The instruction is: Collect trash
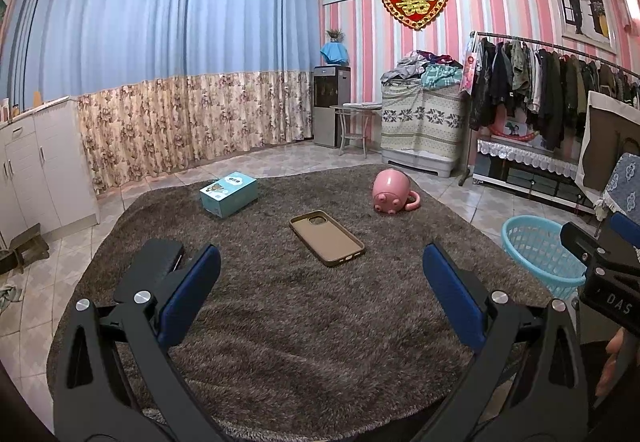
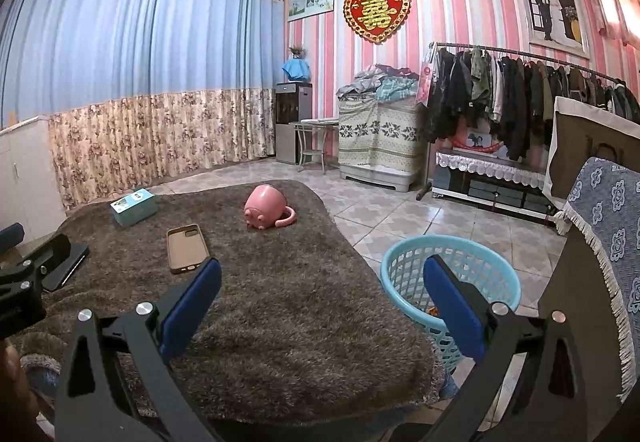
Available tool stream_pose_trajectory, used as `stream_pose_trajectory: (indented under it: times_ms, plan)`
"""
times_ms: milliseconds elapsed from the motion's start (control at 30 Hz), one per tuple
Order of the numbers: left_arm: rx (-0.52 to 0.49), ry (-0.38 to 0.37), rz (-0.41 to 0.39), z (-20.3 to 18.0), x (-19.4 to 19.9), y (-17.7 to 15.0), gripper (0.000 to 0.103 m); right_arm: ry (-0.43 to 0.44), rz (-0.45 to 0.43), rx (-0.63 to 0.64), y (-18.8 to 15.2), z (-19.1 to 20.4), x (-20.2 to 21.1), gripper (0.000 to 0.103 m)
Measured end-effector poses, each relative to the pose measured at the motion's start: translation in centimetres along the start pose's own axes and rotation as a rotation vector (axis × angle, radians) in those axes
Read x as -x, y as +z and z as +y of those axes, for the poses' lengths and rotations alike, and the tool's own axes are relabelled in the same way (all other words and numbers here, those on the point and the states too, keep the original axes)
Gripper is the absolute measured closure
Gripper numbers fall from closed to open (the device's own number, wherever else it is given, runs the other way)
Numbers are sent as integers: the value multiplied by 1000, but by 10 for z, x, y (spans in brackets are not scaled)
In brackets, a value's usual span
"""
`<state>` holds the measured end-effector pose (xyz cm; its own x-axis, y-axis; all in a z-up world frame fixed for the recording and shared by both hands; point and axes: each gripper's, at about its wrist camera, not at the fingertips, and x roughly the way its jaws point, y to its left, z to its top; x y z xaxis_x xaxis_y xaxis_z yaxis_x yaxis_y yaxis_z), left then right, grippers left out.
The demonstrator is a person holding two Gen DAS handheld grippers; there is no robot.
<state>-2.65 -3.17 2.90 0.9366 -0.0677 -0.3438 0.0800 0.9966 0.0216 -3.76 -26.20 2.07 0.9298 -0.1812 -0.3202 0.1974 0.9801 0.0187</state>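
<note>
Both jaws wide open, empty | rug: one phone case, box, pink mug | one basket

Brown shag rug carries a tan phone case at centre (open side up); teal box beyond-left, tipped pink mug beyond-right of it.

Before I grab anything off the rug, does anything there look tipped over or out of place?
Yes: the pink pig mug lies tipped on its side at the far right of the brown rug, handle toward the floor tiles. The brown phone case lies empty, open side up, mid-rug. The teal box sits flat. Nothing looks spilled.
</note>
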Motion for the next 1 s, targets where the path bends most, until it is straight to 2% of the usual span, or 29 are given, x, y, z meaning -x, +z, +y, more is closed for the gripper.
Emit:
stream_pose_trajectory:
  times_ms: [1000]
  plan:
    - [4, 10, 0, -1, -1, -3, 5, 4, 11, 14, -7, -9, -4, 4]
